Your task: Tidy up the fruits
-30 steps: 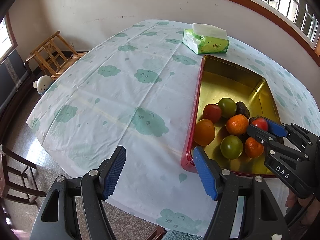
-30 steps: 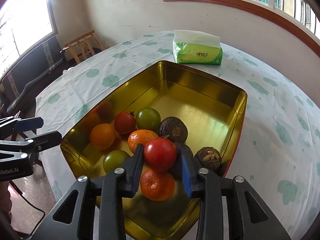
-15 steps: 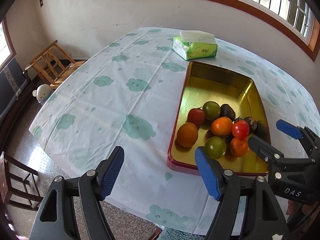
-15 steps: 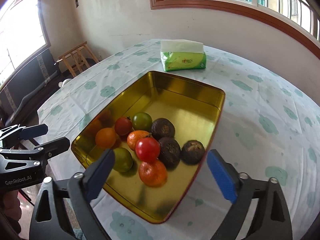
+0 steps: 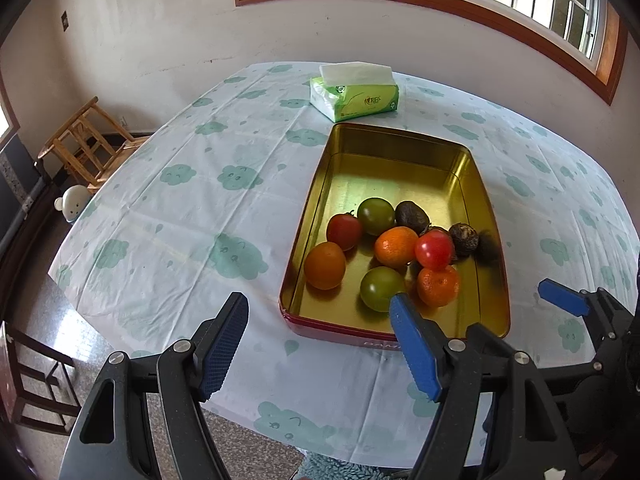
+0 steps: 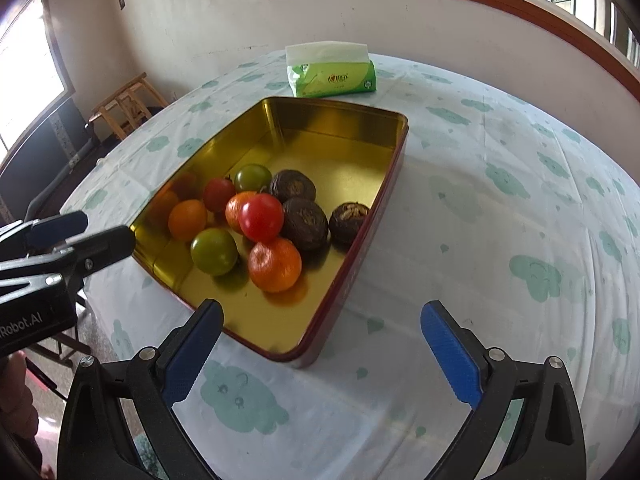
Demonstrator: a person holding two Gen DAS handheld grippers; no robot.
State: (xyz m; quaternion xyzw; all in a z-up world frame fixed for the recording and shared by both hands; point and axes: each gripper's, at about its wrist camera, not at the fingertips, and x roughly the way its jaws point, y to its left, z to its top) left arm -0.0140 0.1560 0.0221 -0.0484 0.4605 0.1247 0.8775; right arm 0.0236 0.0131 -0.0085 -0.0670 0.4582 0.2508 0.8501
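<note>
Fruits [image 6: 256, 224] sit heaped in the gold tin [image 6: 340, 120] mid-table [image 6: 500, 240]. The right hand-held gripper [image 6: 320, 340] is opening, nothing between its jaws; the left hand-held gripper [image 5: 320, 344] is apart, empty. Best to pull back clear of the rim. Tissue pack [image 6: 332, 76] beyond, window above.

Your right gripper [image 5: 568, 300]: cut by frame edge in left wrist view, only one blue pad clear. Dark fruit [image 5: 434, 232] behind red tomato [image 5: 434, 249] in tin [image 5: 316, 200]: mostly hidden there. Lettering on tin's near wall: too blurred to read.
</note>
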